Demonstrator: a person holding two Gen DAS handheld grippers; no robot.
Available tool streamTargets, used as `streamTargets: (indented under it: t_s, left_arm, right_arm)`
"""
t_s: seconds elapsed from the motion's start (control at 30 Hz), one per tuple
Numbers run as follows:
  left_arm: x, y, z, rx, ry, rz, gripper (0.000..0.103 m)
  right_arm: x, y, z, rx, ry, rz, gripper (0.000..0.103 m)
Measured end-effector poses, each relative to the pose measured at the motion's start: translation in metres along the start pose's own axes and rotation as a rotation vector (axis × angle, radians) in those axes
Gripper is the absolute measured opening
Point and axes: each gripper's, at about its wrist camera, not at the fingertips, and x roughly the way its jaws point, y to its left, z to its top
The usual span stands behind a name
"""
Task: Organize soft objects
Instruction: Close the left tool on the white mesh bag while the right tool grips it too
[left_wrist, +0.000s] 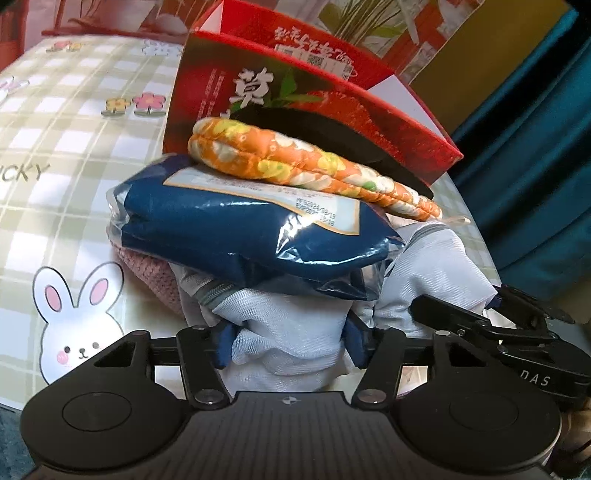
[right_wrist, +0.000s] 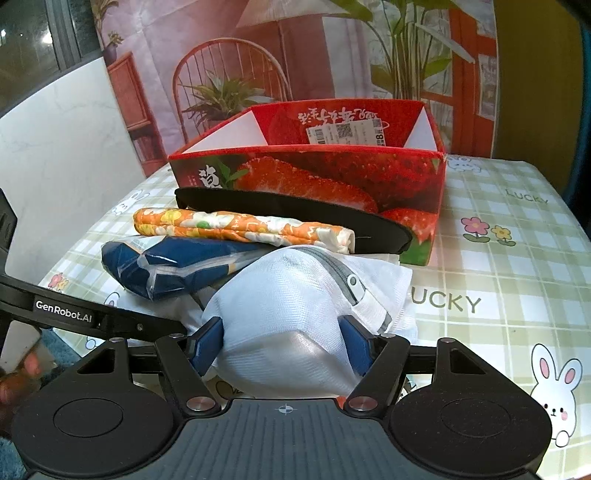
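Note:
A white mesh laundry bag (left_wrist: 288, 332) (right_wrist: 295, 306) with a grey zipper lies at the near edge of the table. My left gripper (left_wrist: 290, 343) is shut on one bunch of its mesh; my right gripper (right_wrist: 282, 343) is shut on another. On the bag rest a blue plastic-wrapped pack (left_wrist: 240, 225) (right_wrist: 173, 266), an orange floral quilted cloth (left_wrist: 295, 162) (right_wrist: 236, 225) and a black soft strap-like item (left_wrist: 332, 129) (right_wrist: 295, 210). A pink knitted piece (left_wrist: 147, 273) peeks out under the pack. An open red strawberry box (left_wrist: 314, 96) (right_wrist: 314, 177) stands just behind the pile.
The table has a green checked cloth with rabbits and flowers (left_wrist: 74, 129) (right_wrist: 517, 258). The right gripper's body (left_wrist: 498, 332) shows at the right of the left wrist view, the left gripper's arm (right_wrist: 74, 314) at the left of the right wrist view. A teal curtain (left_wrist: 535, 147) hangs beyond the table edge.

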Motion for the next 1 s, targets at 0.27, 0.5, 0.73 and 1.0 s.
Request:
streamTargets:
  t_s: [0.27,0.5,0.73,1.0]
  left_arm:
    - [-0.001,0.0,-0.001,0.019,0.001,-0.003,0.051]
    - [-0.016,-0.008,-0.005,0.064,-0.064,-0.034,0.035]
    - [-0.048,-0.028,-0.005,0.167,-0.18,-0.063,0.035]
    - [-0.089,-0.057,0.0,0.249,-0.3,-0.08,0.035]
  right_arm:
    - [0.004,-0.004,0.001,0.023,0.014,0.024,0.063]
    - [-0.004,0.002,0.001,-0.003,-0.013,0.063,0.034]
    - [-0.033,0.004,0.012,-0.002,-0.119,0.078,0.032]
    - [-0.073,0.01,0.028,-0.037,-0.248,0.075,0.032]
